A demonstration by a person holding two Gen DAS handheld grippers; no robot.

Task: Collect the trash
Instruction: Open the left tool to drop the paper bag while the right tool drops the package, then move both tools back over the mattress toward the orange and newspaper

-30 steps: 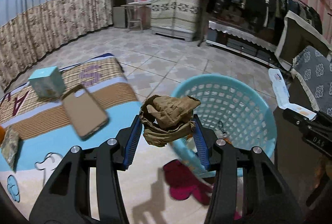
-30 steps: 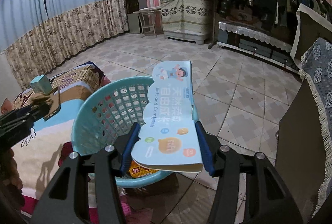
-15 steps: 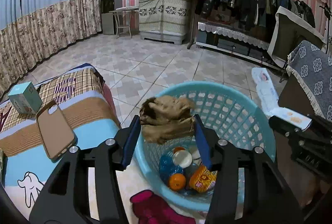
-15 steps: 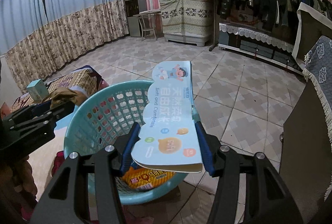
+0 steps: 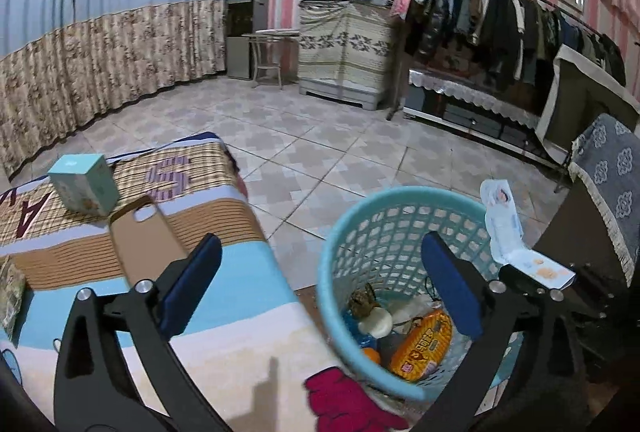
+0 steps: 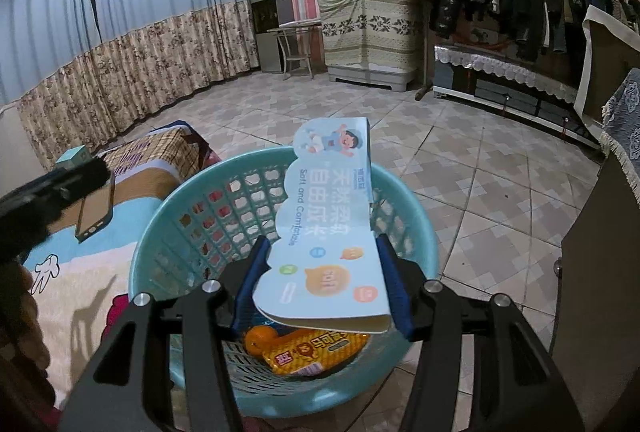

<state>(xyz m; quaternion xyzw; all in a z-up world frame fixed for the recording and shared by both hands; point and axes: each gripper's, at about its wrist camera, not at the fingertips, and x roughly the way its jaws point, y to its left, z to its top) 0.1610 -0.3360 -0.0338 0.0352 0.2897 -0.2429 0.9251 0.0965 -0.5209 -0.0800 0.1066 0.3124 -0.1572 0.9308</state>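
A light blue plastic basket (image 5: 360, 216) stands on the floor by the bed; it also shows in the right wrist view (image 6: 168, 192). Inside lie a crumpled brown paper wad (image 5: 362, 299), an orange snack bag (image 5: 420, 346), an orange fruit (image 5: 370, 355) and a white lid. My left gripper (image 5: 320, 280) is open and empty above the basket's left rim. My right gripper (image 6: 320, 272) is shut on a pale blue printed paper package (image 6: 324, 232), held over the basket; the package also shows in the left wrist view (image 5: 508, 236).
A bed with a patterned blanket (image 5: 200, 296) lies left of the basket. On it are a brown phone case (image 5: 144, 244) and a small teal box (image 5: 82, 184). A red cloth (image 5: 344, 400) lies by the basket. A dark cabinet (image 6: 600, 272) stands right.
My left gripper opened and the brown paper wad dropped into the basket. My right gripper moved further over the basket, still holding the package.
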